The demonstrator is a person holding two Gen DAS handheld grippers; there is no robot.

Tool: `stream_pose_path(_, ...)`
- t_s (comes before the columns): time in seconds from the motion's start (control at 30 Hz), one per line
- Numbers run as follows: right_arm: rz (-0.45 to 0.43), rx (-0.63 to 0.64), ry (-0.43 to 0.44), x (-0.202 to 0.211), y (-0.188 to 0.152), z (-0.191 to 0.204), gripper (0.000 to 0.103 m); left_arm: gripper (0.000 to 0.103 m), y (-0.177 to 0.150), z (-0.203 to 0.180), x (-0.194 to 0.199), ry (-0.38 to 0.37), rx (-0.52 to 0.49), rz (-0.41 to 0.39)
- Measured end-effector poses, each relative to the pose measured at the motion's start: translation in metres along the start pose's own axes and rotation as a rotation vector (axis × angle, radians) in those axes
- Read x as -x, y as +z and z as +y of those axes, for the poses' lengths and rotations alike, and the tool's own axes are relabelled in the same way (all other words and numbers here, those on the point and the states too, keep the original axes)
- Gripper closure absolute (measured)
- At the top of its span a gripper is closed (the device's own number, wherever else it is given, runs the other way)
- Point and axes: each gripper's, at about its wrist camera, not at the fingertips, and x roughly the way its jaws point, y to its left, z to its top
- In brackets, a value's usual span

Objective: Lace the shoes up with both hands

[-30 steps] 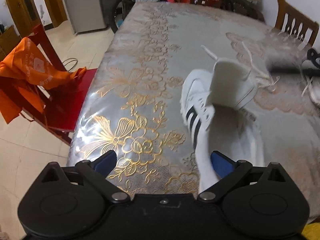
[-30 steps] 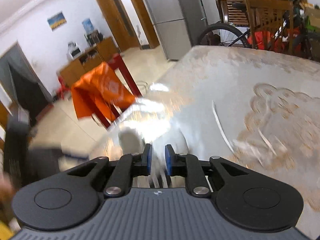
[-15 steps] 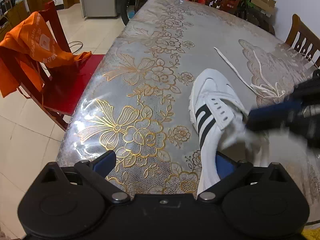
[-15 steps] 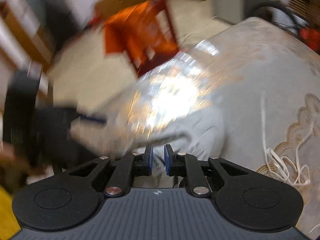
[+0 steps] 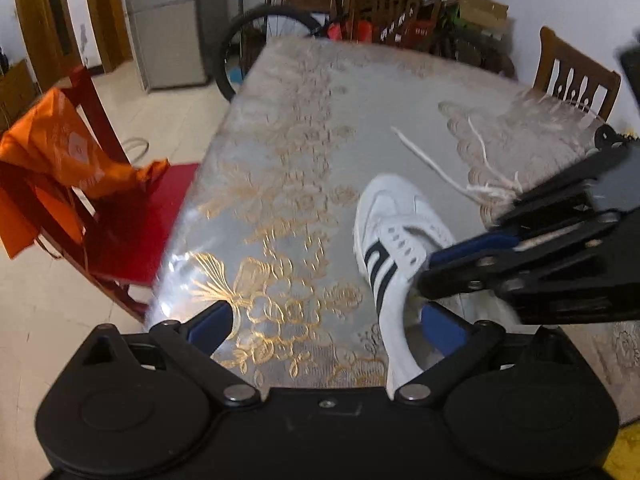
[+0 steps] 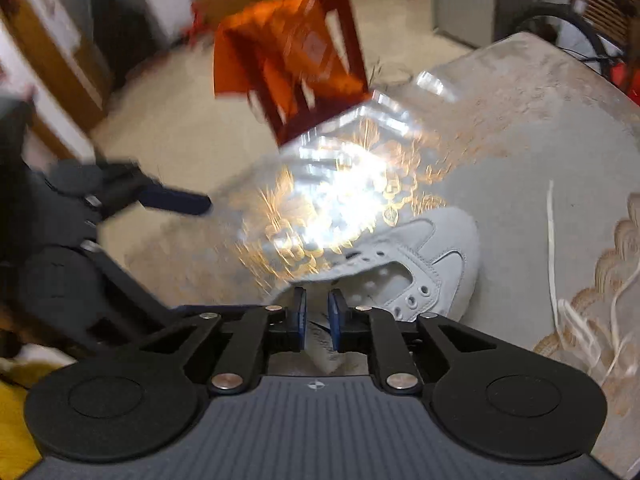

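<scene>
Right wrist view: right claw (image 6: pixel 317 316) nearly closed, blue pads pinching the shoe's tongue (image 6: pixel 325 350), which shows as a white flap with a printed label between them. Left claw (image 5: pixel 326 322) wide open, nothing between its fingers, hovering just off the heel end; 1 of its pads sits beside the shoe's collar, contact unclear.

White shoe (image 5: pixel 394 252) with black stripes lies on the worktop (image 5: pixel 304 128), long axis running from the left claw away toward the toe. Right claw reaches in across that axis from the right, over the throat. Eyelets (image 6: pixel 416 300) all empty, so lacing hasn't started.

Lace (image 5: pixel 472 184) is loose on the worktop, beyond the toe and to the right, apart from the shoe. It lies on the right claw's side, well nearer to it than to the left one.

My read: right is busy holding the tongue back; fetching the lace means either it lets go or left crosses over the shoe. Motion blur in the right view, so fine contact is a guess.
</scene>
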Motion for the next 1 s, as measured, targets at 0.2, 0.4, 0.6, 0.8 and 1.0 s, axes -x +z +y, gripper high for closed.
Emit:
stream_pose_path(0.2,-0.213,-0.246,-0.058,0.051,-0.041,-0.023,0.086,0.002,0.008,0.0,-0.005,-0.033,0.038,-0.011)
stream_pose_path(0.4,-0.197,-0.265,-0.219,0.043,-0.033,-0.063,0.081,0.002,0.014,-0.011,-0.009,0.002,0.035,0.017)
stream_pose_path(0.6,-0.168,-0.084,-0.374,-0.013,0.022,-0.114,0.079,0.002,0.013,-0.019,-0.009,0.095,0.106,0.043)
stream_pose_path(0.8,-0.135,-0.08,-0.4,-0.052,0.046,-0.154,0.079,0.002,0.008,-0.027,-0.002,0.152,0.166,0.053)
stream_pose_path(1.0,-0.124,-0.091,-0.373,-0.059,0.039,-0.161,0.08,0.002,0.01,-0.041,0.004,0.197,0.15,0.055)
